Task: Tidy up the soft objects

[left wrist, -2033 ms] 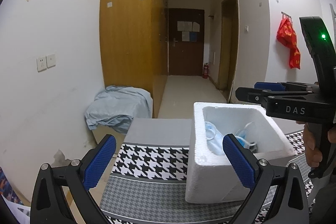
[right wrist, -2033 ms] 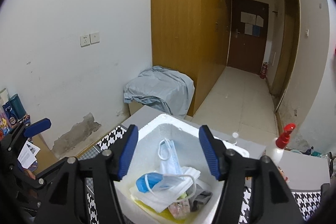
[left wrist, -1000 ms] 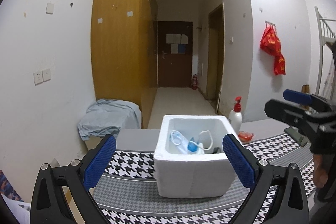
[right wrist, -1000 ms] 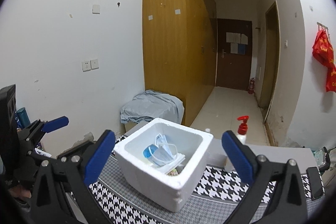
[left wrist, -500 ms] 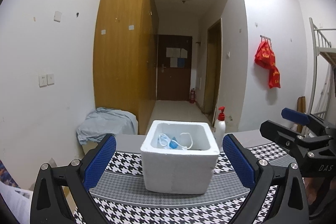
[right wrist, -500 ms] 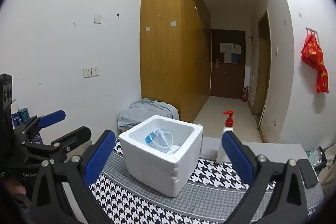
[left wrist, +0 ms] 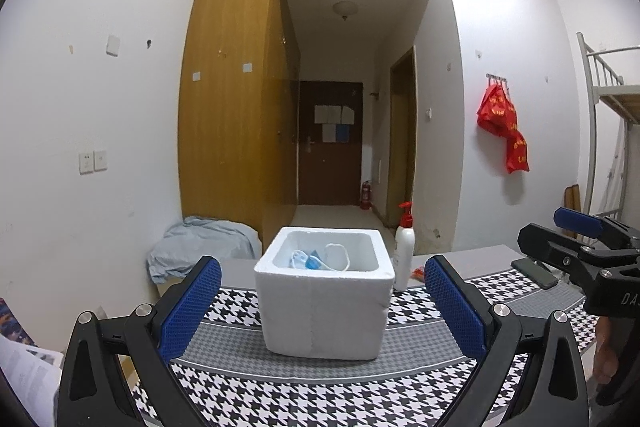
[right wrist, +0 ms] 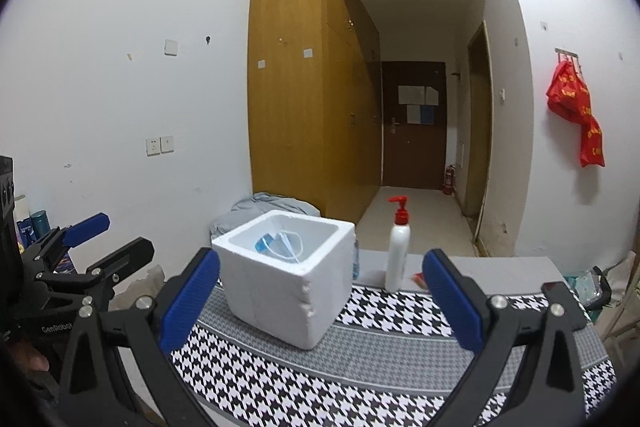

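A white foam box (left wrist: pixel 324 311) stands on the houndstooth cloth (left wrist: pixel 360 395) and holds blue face masks (left wrist: pixel 310 261) with white loops. It also shows in the right wrist view (right wrist: pixel 286 279), with the masks (right wrist: pixel 280 241) inside. My left gripper (left wrist: pixel 322 303) is open and empty, held back from the box. My right gripper (right wrist: pixel 320 297) is open and empty, also held back; it shows at the right of the left wrist view (left wrist: pixel 576 247). The left gripper shows at the left of the right wrist view (right wrist: pixel 86 247).
A white pump bottle with a red top (left wrist: pixel 404 251) stands behind the box on the right, also in the right wrist view (right wrist: pixel 398 247). A dark phone (left wrist: pixel 536 273) lies at the table's right. A grey cloth heap (left wrist: pixel 204 247) lies by the wardrobe.
Both grippers have drawn back and away from the foam box, which now looks smaller and farther. The right gripper opened wide after being over the box. The masks stay inside the box.
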Available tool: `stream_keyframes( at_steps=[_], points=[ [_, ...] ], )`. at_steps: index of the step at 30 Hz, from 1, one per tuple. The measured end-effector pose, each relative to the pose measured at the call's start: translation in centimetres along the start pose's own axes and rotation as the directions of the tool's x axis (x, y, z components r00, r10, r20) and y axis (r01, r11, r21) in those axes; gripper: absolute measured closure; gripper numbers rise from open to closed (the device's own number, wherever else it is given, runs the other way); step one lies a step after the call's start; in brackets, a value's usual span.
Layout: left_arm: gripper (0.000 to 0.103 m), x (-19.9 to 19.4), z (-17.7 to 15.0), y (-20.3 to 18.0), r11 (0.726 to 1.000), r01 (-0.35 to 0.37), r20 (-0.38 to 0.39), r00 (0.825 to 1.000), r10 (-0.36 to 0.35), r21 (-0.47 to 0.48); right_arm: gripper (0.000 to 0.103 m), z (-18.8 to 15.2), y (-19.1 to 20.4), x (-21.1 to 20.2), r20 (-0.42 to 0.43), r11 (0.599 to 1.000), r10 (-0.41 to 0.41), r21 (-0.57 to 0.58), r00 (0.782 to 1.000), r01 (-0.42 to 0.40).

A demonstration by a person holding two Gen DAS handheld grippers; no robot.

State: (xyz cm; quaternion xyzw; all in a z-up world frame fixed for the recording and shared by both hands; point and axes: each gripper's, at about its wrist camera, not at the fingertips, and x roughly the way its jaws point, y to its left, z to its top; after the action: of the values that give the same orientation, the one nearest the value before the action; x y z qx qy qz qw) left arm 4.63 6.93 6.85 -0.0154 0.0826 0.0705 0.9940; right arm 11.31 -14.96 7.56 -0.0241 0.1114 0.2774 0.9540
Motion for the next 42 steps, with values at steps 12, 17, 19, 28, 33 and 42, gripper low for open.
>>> stream_keyframes(
  at_steps=[12,17,19,28,33,42],
  points=[
    [0.001,-0.6,-2.2,-0.3,1.000,-0.017,-0.008,1.000,0.017,-0.021,0.000,-3.2,-0.1,-1.6,0.010,0.999,-0.030,0.023,0.999,0.030],
    [0.001,-0.7,-2.8,-0.5,0.999,-0.039,-0.020,0.999,0.038,-0.020,0.000,-4.0,-0.3,-1.9,0.000,0.998,-0.035,0.042,0.999,0.035],
    [0.001,-0.6,-3.0,-0.7,0.999,-0.040,-0.028,0.999,0.040,-0.019,0.000,-4.3,-0.3,-2.3,0.003,0.999,-0.040,0.037,0.999,0.040],
    [0.001,-1.1,-4.5,-1.8,0.997,-0.076,-0.017,0.997,0.075,-0.029,0.000,-6.2,0.2,-3.6,0.011,0.996,-0.085,0.002,0.996,0.085],
    [0.001,-1.6,-5.4,-2.3,0.998,-0.065,-0.020,0.998,0.064,-0.026,0.000,-7.0,0.1,-4.1,-0.004,0.997,-0.080,0.002,0.997,0.080],
    [0.001,-2.9,-6.4,-2.7,0.998,-0.057,-0.004,0.998,0.057,-0.029,0.000,-8.5,0.6,-5.1,0.013,0.995,-0.102,-0.005,0.995,0.102]
  ],
)
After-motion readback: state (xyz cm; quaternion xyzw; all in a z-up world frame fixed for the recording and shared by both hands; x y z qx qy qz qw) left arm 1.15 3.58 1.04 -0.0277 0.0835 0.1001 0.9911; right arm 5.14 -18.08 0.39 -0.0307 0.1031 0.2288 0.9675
